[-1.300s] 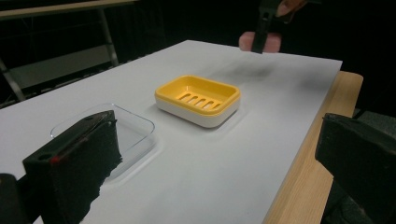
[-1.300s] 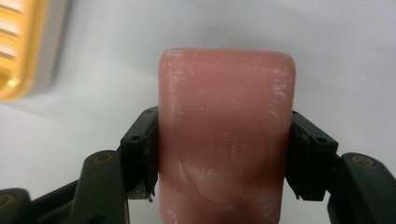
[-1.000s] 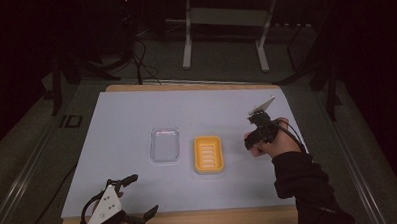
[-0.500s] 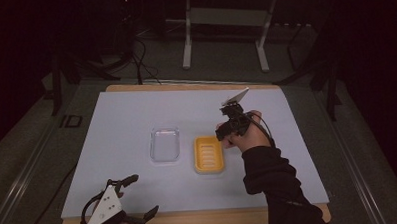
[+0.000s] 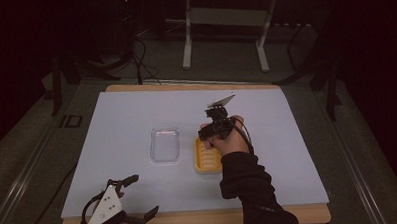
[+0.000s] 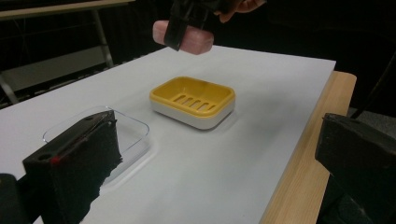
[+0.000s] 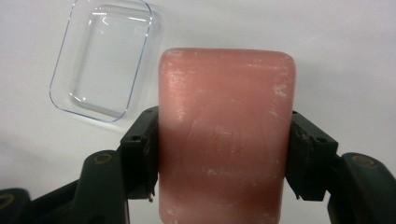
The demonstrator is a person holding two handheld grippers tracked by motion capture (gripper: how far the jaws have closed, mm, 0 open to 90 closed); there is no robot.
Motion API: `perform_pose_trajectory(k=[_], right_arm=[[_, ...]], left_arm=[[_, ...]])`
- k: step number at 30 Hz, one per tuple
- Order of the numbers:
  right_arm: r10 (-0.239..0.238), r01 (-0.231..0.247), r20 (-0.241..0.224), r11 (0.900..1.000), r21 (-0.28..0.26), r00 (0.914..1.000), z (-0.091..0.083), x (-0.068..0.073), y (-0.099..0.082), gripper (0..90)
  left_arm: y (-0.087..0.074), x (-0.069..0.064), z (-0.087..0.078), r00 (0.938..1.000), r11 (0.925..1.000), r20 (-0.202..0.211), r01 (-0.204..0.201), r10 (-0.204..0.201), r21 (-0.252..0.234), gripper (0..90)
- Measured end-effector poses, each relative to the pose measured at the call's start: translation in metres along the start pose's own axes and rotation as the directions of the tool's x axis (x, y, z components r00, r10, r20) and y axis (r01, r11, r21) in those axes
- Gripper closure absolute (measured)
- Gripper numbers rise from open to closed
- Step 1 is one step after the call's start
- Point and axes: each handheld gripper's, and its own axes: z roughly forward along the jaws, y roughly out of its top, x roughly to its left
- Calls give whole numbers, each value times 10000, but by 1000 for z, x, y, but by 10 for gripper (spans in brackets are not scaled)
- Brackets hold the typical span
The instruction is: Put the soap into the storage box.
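Right gripper view shows your right claw [image 7: 224, 163] clamped on the pink soap [image 7: 226, 135], jaws pressing its two long sides. From the high view you hold it in the air above the yellow dish's [image 5: 208, 159] 12 o'clock end. The pickup looks done; lowering the soap into the dish is left, perhaps then the clear lid [image 5: 165, 144], lying flat at the dish's 9 o'clock. Your left claw [image 5: 139, 196] rests wide open at the tabletop's [image 5: 121, 119] 7 o'clock edge, well apart. Bare tabletop surrounds the dish; only the lid sits near.
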Motion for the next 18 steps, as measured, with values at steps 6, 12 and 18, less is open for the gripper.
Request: perform_pose_trajectory(k=[6,12,18], right_arm=[[419,-408,334,9986,-328,9986,13,1,-6,375],[816,-778,617,9950,-622,9948,28,2,-17,375],[1188,-1169,543,9925,-368,9914,48,1,-27,375]], left_arm=[[0,0,0,10000,10000,-5,-8,8,15,3],[0,0,1,10000,10000,-9,8,-8,6,3],[0,0,1,10000,10000,-4,5,-5,21,3]])
